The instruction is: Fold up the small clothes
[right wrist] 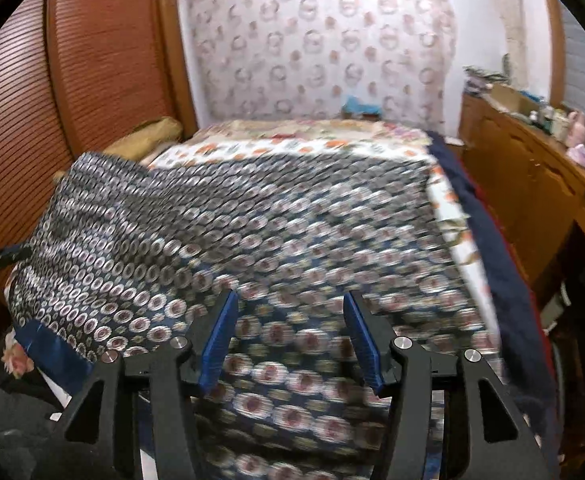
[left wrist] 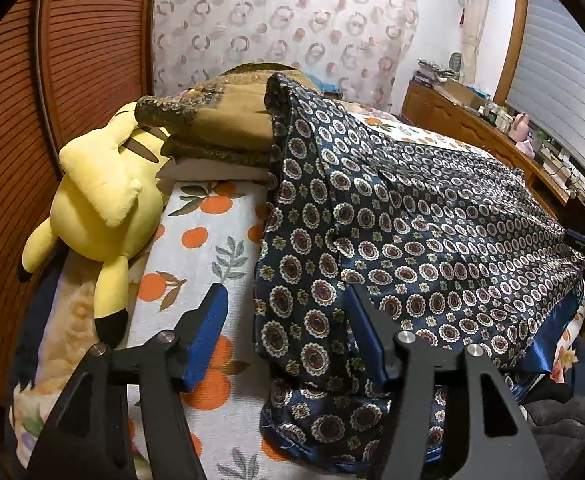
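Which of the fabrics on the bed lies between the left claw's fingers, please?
The navy patterned garment; the left claw straddles its edge, the orange-print sheet beneath.

Even indoor light — right view motion-blurred

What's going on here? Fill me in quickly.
A person with a handheld gripper in each hand is working on a navy patterned garment spread over a bed with an orange-print sheet. Both the left gripper and right gripper are open above the cloth's near edge, holding nothing. One end of the garment is draped up over a stack of folded brown blankets, next to a yellow plush toy. No fold looks finished yet.
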The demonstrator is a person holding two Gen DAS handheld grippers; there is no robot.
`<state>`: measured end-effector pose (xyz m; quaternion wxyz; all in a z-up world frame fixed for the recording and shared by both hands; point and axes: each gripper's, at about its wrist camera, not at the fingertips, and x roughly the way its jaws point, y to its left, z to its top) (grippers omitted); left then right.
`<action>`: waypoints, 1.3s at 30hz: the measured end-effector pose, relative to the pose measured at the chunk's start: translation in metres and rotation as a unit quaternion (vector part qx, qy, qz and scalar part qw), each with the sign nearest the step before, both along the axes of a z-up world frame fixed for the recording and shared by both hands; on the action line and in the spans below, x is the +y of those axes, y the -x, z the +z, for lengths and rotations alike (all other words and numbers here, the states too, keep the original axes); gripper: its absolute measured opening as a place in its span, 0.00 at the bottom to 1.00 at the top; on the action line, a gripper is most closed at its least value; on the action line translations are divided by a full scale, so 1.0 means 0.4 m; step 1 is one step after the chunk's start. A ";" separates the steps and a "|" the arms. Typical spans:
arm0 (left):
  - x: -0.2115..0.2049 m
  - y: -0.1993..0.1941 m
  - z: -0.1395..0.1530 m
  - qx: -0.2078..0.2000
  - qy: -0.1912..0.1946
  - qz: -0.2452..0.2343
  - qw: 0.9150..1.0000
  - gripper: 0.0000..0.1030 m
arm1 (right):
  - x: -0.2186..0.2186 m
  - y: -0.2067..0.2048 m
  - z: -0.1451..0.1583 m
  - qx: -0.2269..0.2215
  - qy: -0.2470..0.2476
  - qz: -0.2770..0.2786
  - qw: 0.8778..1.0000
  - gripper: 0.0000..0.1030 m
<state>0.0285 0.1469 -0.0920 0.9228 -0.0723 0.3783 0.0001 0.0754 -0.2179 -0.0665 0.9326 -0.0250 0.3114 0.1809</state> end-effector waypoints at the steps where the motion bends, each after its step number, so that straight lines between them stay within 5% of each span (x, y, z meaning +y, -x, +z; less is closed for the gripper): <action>1: -0.003 -0.002 0.000 0.001 -0.002 -0.001 1.000 0.60 | 0.012 -0.010 -0.006 0.003 0.002 0.005 1.000 0.55; 14: -0.012 -0.007 -0.026 0.014 -0.014 0.001 1.000 0.60 | 0.114 -0.054 -0.079 0.022 0.037 0.030 0.999 0.55; 22: -0.012 -0.007 -0.038 0.014 -0.014 0.004 1.000 0.60 | 0.158 -0.044 -0.100 0.015 0.071 0.031 0.997 0.82; 27: -0.017 -0.001 -0.039 0.007 -0.012 -0.001 1.000 0.60 | 0.163 -0.040 -0.114 0.010 0.062 0.028 0.998 0.85; 29: -0.019 0.002 -0.038 0.004 -0.009 -0.009 1.000 0.49 | 0.157 -0.037 -0.111 0.009 0.061 0.028 0.998 0.85; 30: -0.020 0.004 -0.037 0.001 0.000 -0.020 1.000 0.21 | 0.149 -0.033 -0.108 0.009 0.061 0.029 0.998 0.85; 31: -0.021 0.002 -0.038 0.004 0.013 -0.031 0.999 0.08 | 0.151 -0.034 -0.108 0.009 0.061 0.029 0.998 0.85; 39: -0.046 -0.007 0.024 -0.028 0.047 -0.069 0.996 0.04 | 0.152 -0.031 -0.109 0.011 0.061 0.029 0.998 0.85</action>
